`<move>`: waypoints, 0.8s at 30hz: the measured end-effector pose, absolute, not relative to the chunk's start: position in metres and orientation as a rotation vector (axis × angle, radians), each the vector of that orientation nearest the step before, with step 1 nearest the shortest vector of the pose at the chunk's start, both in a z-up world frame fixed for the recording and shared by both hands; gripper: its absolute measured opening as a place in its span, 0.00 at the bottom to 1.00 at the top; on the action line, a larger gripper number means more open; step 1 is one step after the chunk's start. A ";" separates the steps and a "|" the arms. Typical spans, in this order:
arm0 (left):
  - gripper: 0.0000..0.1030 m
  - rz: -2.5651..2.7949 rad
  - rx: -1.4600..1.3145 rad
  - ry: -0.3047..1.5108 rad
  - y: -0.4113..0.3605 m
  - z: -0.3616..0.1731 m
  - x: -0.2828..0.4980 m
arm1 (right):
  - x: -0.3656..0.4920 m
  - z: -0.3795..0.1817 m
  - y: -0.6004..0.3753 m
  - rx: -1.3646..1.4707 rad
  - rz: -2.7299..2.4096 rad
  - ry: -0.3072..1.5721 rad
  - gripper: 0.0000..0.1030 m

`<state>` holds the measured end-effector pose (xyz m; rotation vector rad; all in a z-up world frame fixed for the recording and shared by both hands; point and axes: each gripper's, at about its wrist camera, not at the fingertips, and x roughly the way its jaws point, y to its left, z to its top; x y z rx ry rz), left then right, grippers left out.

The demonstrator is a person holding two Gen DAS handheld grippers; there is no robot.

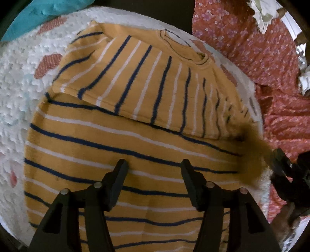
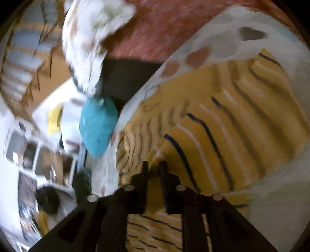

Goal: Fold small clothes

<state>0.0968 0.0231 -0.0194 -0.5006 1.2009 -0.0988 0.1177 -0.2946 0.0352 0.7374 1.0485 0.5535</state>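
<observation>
Left wrist view: the left tongs (image 1: pixel 154 164) hang above the lower body of a yellow striped shirt (image 1: pixel 120 139), fingers well apart and holding nothing. The shirt lies flat on a white textured mat (image 1: pixel 21 81) bearing pink patches. One side of the shirt, sleeve included, is folded across the chest, so its navy and white stripes run crosswise to those of the body beneath. The collar (image 1: pixel 201 60) sits at the far edge. At the shirt's right edge the cloth is lifted and blurred, and the right tongs (image 1: pixel 279 155) appear there as a dark shape. A red floral cloth (image 1: pixel 251 48) lies beyond the mat on the right; a teal cloth (image 1: pixel 34 13) shows at the upper left corner.

Right wrist view: the picture is smeared by motion. The right tongs (image 2: pixel 154 164) are drawn nearly together with a bunched edge of the yellow striped shirt (image 2: pixel 222 126) pinched between the fingers. The cloth rises in folds from the white textured mat (image 2: pixel 271 190) to the fingertips. A teal cloth (image 2: pixel 97 126) lies to the left, just beside the mat. A red cloth (image 2: pixel 155 29) spans the top. Room furniture at the left is too blurred to identify.
</observation>
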 end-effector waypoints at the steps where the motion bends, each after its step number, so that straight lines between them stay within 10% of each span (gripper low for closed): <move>1: 0.61 -0.115 -0.521 1.199 0.023 -0.020 0.097 | 0.120 0.037 -0.289 0.708 0.543 1.042 0.33; 18: 0.64 -0.205 -0.351 1.265 -0.075 -0.022 0.150 | 0.142 0.032 -0.392 0.829 0.238 0.965 0.39; 20: 0.51 -0.155 -0.247 1.267 -0.094 -0.021 0.153 | 0.141 0.037 -0.400 0.827 0.228 0.943 0.39; 22: 0.09 -0.130 -0.178 1.279 -0.105 -0.020 0.155 | 0.142 0.042 -0.406 0.816 0.224 0.930 0.39; 24: 0.07 -0.124 -0.201 1.272 -0.104 -0.013 0.155 | 0.141 0.045 -0.414 0.813 0.208 0.920 0.39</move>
